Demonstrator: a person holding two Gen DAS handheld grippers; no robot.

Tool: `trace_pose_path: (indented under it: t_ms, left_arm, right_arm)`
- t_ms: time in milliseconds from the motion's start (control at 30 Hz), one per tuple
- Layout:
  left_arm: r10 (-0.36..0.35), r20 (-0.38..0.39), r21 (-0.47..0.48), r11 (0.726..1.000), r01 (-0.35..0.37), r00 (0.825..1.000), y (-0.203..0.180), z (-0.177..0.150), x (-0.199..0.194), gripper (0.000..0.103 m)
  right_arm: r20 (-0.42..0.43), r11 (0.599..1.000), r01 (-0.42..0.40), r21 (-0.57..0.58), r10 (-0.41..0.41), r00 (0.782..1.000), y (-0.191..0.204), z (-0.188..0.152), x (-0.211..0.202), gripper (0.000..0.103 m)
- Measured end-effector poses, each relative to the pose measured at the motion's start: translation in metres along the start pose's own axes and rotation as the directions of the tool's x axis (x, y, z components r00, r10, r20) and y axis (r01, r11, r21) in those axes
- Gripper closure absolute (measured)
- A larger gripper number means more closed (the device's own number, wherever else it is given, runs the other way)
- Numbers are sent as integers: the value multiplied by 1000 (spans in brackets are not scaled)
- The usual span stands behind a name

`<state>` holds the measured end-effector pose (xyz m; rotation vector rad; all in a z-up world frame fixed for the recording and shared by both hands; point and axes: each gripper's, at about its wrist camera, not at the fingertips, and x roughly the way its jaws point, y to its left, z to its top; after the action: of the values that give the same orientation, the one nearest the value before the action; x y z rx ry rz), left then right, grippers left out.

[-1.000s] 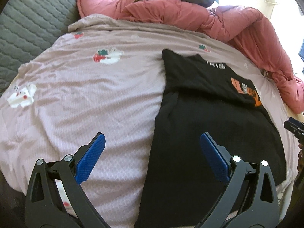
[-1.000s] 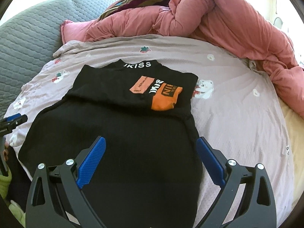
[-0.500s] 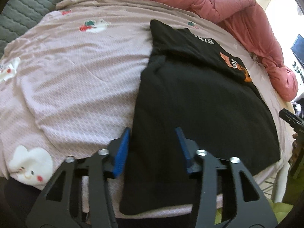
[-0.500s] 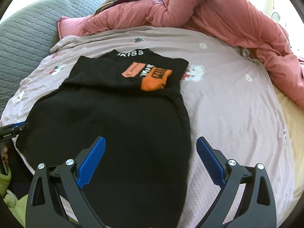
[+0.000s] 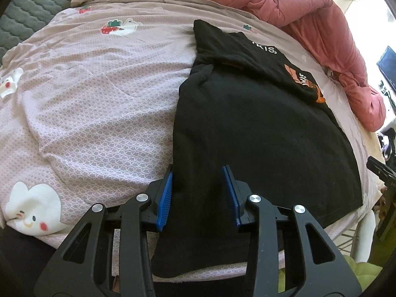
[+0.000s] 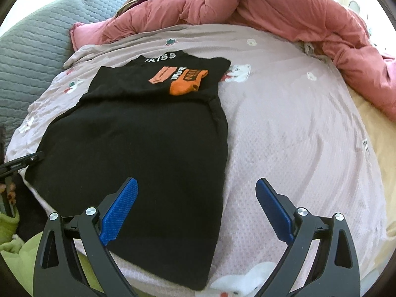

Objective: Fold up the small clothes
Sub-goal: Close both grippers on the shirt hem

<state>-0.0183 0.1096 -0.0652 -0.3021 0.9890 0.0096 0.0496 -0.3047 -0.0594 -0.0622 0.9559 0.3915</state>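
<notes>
The black shirt (image 6: pixel 148 133) lies flat on the pink bedsheet (image 6: pixel 284 136), collar away from the person, hem toward the near edge of the bed. The part near the collar looks already folded in, so the body forms a narrow strip ready for a lengthwise fold.

At the shirt's left hem corner, the left gripper (image 5: pixel 199 185) sits low with its blue fingers (image 5: pixel 165 198) half spread, straddling the shirt's left edge. They are not yet pinching the cloth, probably lined up to take that corner.

At the shirt's right hem corner, the right gripper (image 6: pixel 195 198) has its fingers spread wide, one over the black cloth and one over the sheet, holding nothing. It seems set to grab the matching corner, so both lift together.

Beyond the shirt's collar a red quilt (image 6: pixel 272 7) is heaped.
</notes>
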Motion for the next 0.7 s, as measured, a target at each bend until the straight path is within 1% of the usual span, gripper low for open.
trace_pose_path:
  t_ms: [100, 133, 167, 200, 267, 300, 333, 433, 500, 700]
  left_arm:
    - [-10, 2, -4, 1000, 10, 1000, 0, 0, -1, 73]
    - [-20, 4, -10, 1000, 20, 1000, 0, 0, -2, 73]
    - [-29, 6, -15, 999, 29, 1000, 1, 0, -3, 74]
    - [-29, 5, -18, 999, 29, 1000, 2, 0, -3, 77]
    - [-28, 2, -21, 999, 28, 1000, 2, 0, -3, 77]
    - [-27, 1, -19, 999, 27, 1000, 1, 0, -2, 77]
    - [-25, 0, -19, 1000, 25, 1000, 1, 0, -2, 77]
    - [-21, -3, -19, 1000, 21, 1000, 1, 0, -1, 77]
    - [-19, -5, -19, 1000, 19, 1000, 1, 0, 0, 77]
    - [-15, -10, -19, 1000, 15, 1000, 1, -1, 1, 77]
  right_arm:
    - [-26, 999, -41, 9, 41, 999, 0, -6, 2, 9]
    - [-30, 999, -54, 9, 54, 998, 0, -7, 2, 12]
    - [-34, 998, -63, 11, 63, 997, 0, -9, 3, 16]
    - [-40, 998, -66, 12, 67, 997, 0, -10, 4, 22]
    - [-53, 997, -77, 18, 78, 996, -1, -12, 7, 27]
    - [-59, 997, -79, 20, 80, 995, -2, -13, 9, 31]
    - [-64, 997, -78, 22, 80, 995, -2, -13, 11, 38]
    - [-77, 996, -81, 25, 83, 994, -4, -14, 16, 47]
    - [-80, 996, -85, 24, 86, 993, -6, -15, 19, 51]
    - [-88, 994, -86, 61, 91, 992, -18, -14, 28, 52]
